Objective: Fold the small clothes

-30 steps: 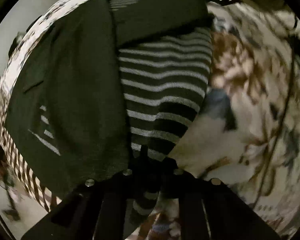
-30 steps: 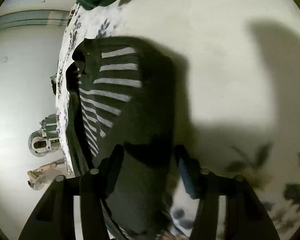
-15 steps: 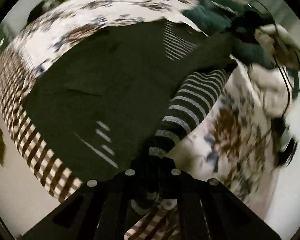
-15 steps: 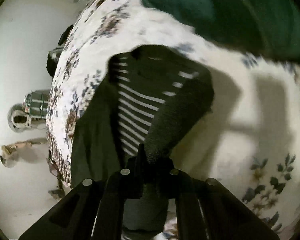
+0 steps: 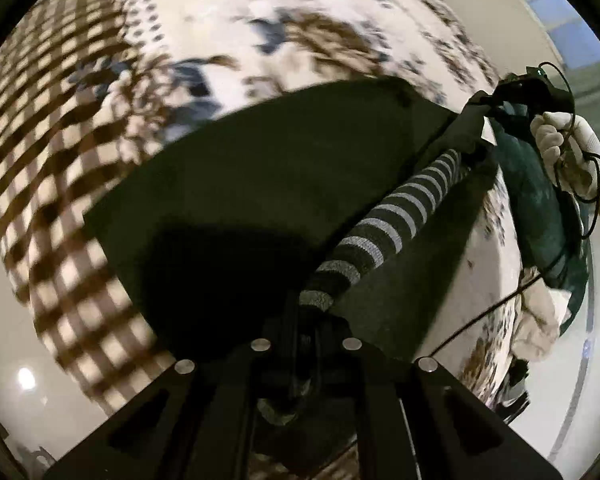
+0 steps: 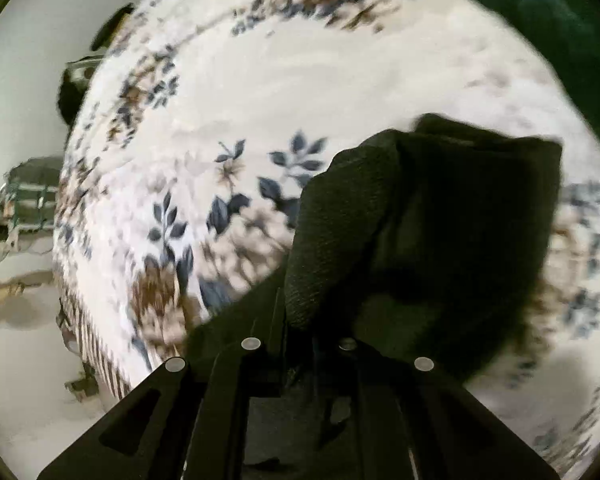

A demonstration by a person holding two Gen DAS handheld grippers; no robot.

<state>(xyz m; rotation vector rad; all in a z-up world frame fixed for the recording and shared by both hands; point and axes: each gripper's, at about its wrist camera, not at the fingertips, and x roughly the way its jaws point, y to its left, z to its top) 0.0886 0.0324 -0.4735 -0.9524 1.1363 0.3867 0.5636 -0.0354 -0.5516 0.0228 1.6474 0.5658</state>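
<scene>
A small dark green knit garment (image 5: pixel 268 184) with a grey-striped edge (image 5: pixel 384 224) is stretched in the air over the floral tablecloth (image 5: pixel 308 8). My left gripper (image 5: pixel 306 320) is shut on the striped end of the garment. In the left wrist view the far end of the garment leads to my right gripper (image 5: pixel 496 100), held by a white-gloved hand (image 5: pixel 568 156). In the right wrist view my right gripper (image 6: pixel 300 320) is shut on the garment's dark fabric (image 6: pixel 420 216), which hangs bunched over the tablecloth (image 6: pixel 260 80).
A teal-green cloth (image 5: pixel 540 208) lies at the table's right side, also seen in the right wrist view (image 6: pixel 556 24). A pale cloth (image 5: pixel 540 320) lies near it. The tablecloth has a brown checked border (image 5: pixel 48 160). Metal items (image 6: pixel 16 208) stand on the floor beyond the table's edge.
Both grippers have lifted the garment off the table and pulled it taut between them. The right gripper closed on the fabric during the earlier frames.
</scene>
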